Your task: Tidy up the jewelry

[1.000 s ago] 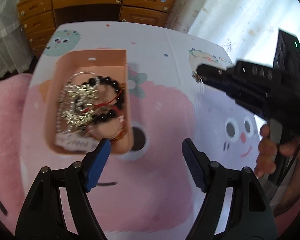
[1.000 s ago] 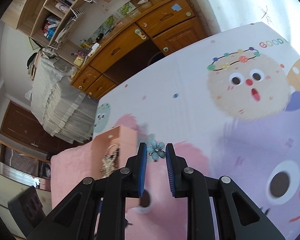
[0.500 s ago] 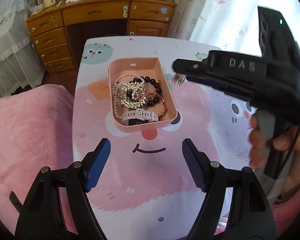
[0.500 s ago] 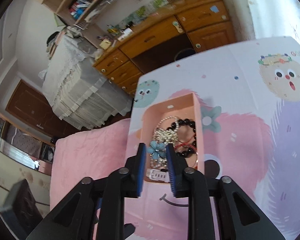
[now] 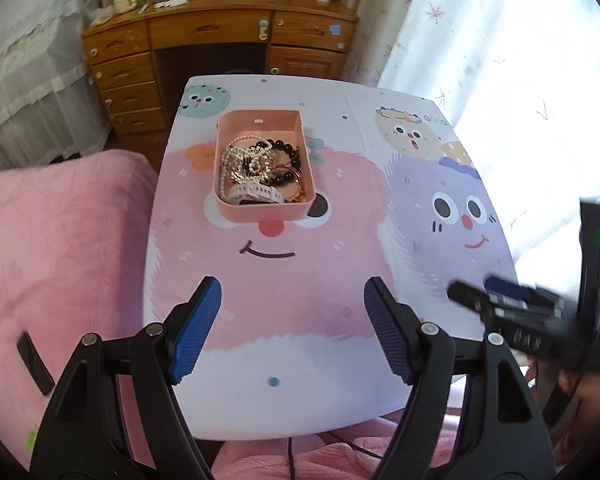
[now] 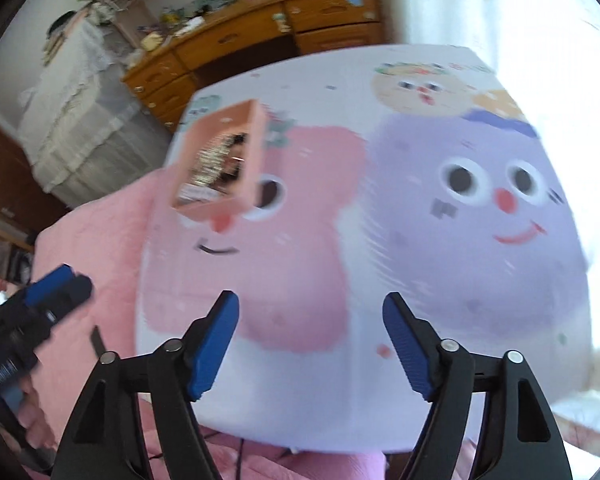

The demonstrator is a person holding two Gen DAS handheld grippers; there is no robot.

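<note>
Black claw arms, blue ribbed pads, silver screws.

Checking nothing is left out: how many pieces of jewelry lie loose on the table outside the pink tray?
0. All visible jewelry sits piled in the pink tray on the table; both grippers are open and empty.

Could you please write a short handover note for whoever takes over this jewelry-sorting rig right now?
Left gripper: open, empty, held back over the near edge of the table.
Right gripper: open, empty, also near the table's front edge.
Pink tray: on the far left part of the table, holding a pearl strand, black bead bracelet, silver chains and a white watch.
Done: no loose jewelry is visible on the table outside the tray.
Left: the blue flower piece is not discernible in the tray; check it, then confirm nothing remains.
</note>
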